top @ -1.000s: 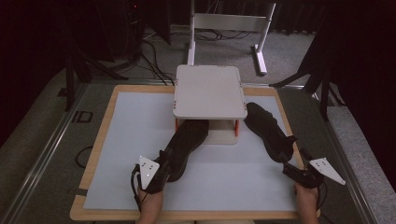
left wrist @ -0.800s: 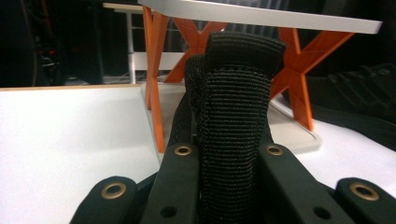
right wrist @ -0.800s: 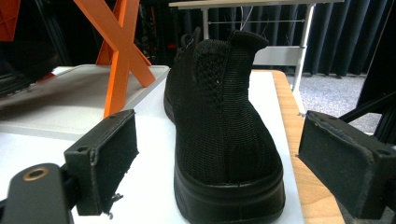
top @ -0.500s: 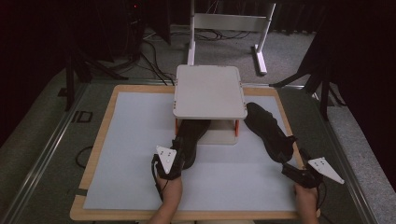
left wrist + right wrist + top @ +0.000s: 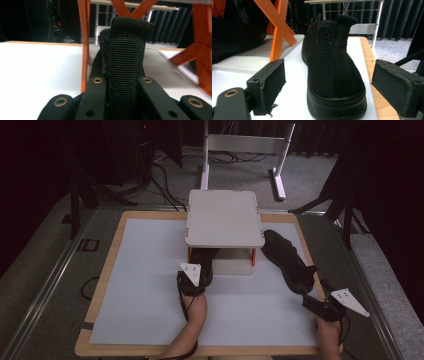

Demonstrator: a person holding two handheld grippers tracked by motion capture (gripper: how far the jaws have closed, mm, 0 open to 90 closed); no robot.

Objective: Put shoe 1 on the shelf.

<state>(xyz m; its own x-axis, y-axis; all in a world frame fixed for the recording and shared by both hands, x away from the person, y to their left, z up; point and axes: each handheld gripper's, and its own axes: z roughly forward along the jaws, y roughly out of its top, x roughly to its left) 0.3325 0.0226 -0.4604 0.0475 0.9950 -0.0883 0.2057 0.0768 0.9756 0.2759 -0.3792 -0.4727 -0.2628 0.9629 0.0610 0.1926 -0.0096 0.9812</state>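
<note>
Two black mesh shoes lie on the white mat (image 5: 150,285). The left shoe (image 5: 202,261) has its front under the small white shelf (image 5: 224,217) with orange legs (image 5: 85,45). My left gripper (image 5: 199,271) is shut on that shoe's heel tab (image 5: 127,50), which stands between its jaws (image 5: 122,85). The right shoe (image 5: 287,260) lies aslant beside the shelf's right side. My right gripper (image 5: 310,296) stands open just behind its heel (image 5: 332,62), one pad (image 5: 272,82) on each side and neither touching it.
The shelf's white base plate (image 5: 249,60) sits on the mat under the top board. A wooden rim (image 5: 105,270) borders the mat. Beyond the table stand a white metal frame (image 5: 245,145), cables and dark stands on the floor.
My left gripper has moved right and forward toward the shelf, sliding the left shoe further under it. The right gripper and right shoe have stayed put.
</note>
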